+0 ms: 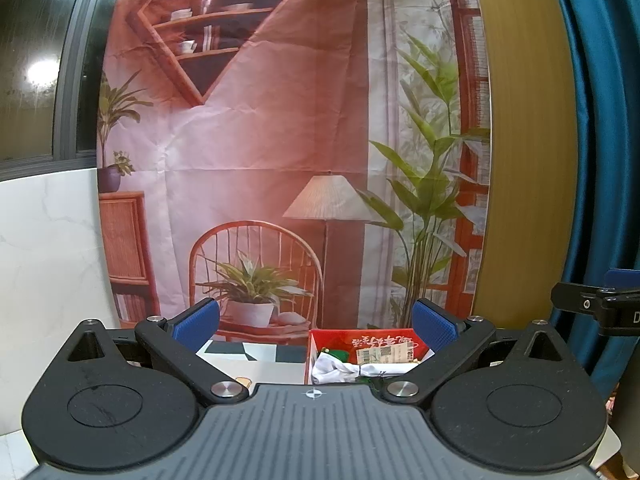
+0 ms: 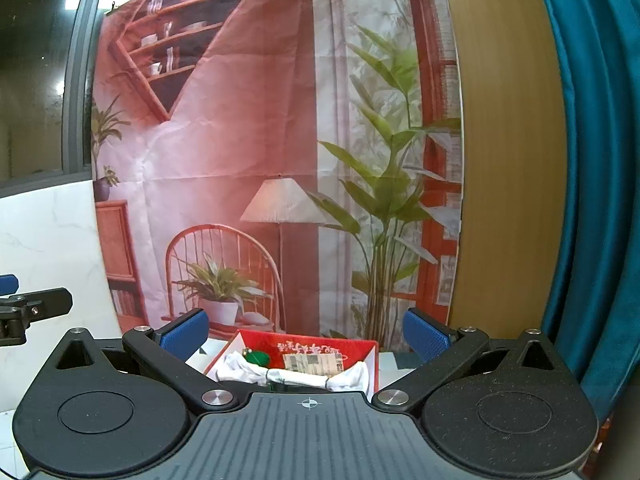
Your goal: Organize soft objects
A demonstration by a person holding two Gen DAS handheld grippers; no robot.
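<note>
Tongs (image 1: 316,326) (image 2: 306,334) spread, empty; white cloth (image 2: 296,376) lies crosswise in red box (image 2: 372,356).

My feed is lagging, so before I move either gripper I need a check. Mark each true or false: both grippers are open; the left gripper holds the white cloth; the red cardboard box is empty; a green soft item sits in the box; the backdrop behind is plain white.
1. Both grippers are open. True: the left gripper and right gripper both stand spread and hold nothing.
2. The left gripper holds the white cloth. False: it lies in the red cardboard box.
3. The box is empty. False: it holds cloth and more.
4. A green soft item sits in the box. True.
5. The backdrop is plain white. False: it shows a printed room scene.
</note>
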